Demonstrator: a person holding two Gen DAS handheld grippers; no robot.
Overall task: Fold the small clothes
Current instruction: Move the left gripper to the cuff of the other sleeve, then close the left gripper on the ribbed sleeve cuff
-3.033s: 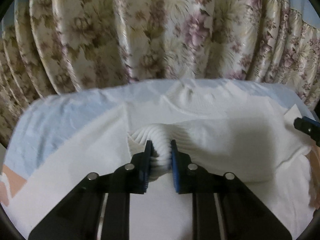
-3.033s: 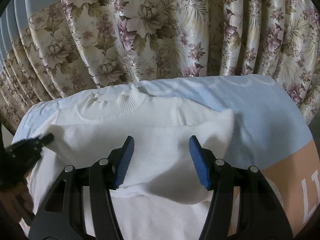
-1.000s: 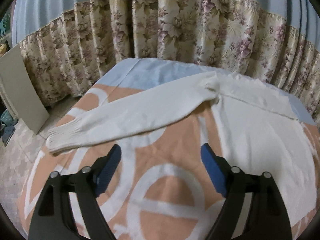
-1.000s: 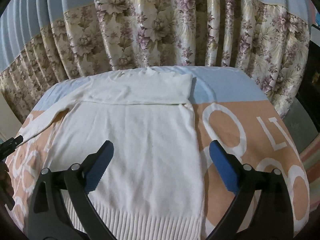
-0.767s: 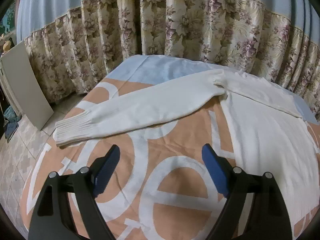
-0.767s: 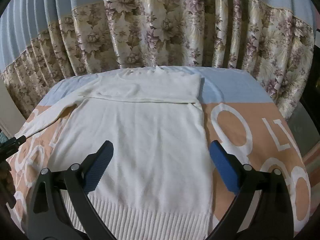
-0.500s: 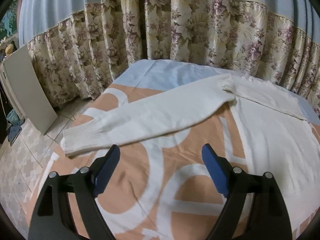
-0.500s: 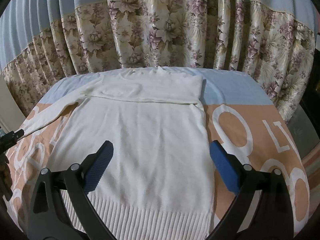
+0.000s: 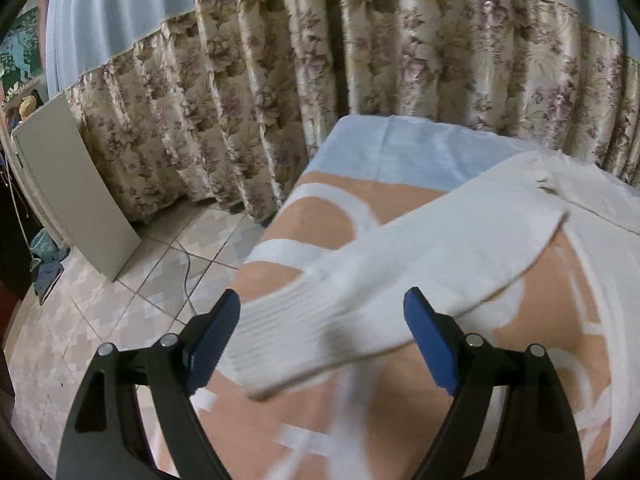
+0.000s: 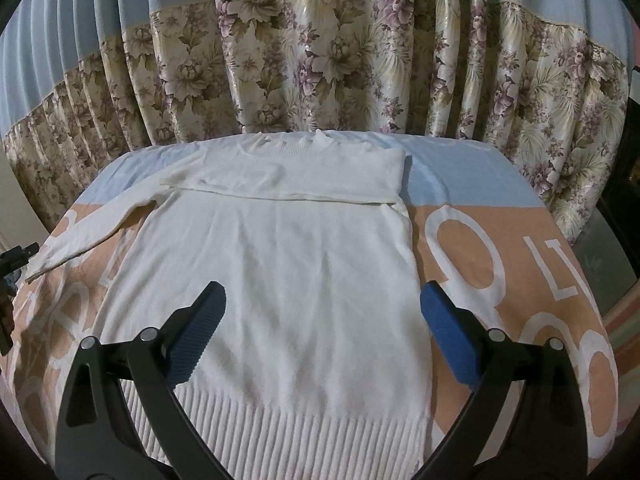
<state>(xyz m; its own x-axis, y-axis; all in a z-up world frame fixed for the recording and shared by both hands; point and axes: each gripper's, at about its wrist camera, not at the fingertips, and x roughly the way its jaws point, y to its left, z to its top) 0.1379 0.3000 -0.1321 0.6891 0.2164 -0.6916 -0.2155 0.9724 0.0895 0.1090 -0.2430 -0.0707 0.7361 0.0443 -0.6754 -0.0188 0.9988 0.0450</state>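
A white knit sweater (image 10: pixel 280 272) lies flat on the bed, with one sleeve folded across its chest (image 10: pixel 304 178). Its other sleeve (image 9: pixel 400 272) stretches out to the left, and its ribbed cuff (image 9: pixel 276 332) lies between the fingers of my left gripper (image 9: pixel 322 324), which is open just above it. My right gripper (image 10: pixel 322 332) is open and empty above the sweater's lower body, near the ribbed hem (image 10: pixel 280 436). The left gripper's tip (image 10: pixel 18 256) shows at the left edge of the right wrist view.
The bed is covered with an orange, white and blue blanket (image 10: pixel 500 280). Floral curtains (image 10: pixel 320 60) hang behind it. A tiled floor (image 9: pixel 120 300) with a cable and a leaning white board (image 9: pixel 72 192) lies left of the bed's edge.
My left gripper has let go of the sweater's collar, pulled back and swung left to the outstretched sleeve's cuff. My right gripper drew back toward the hem and stays open.
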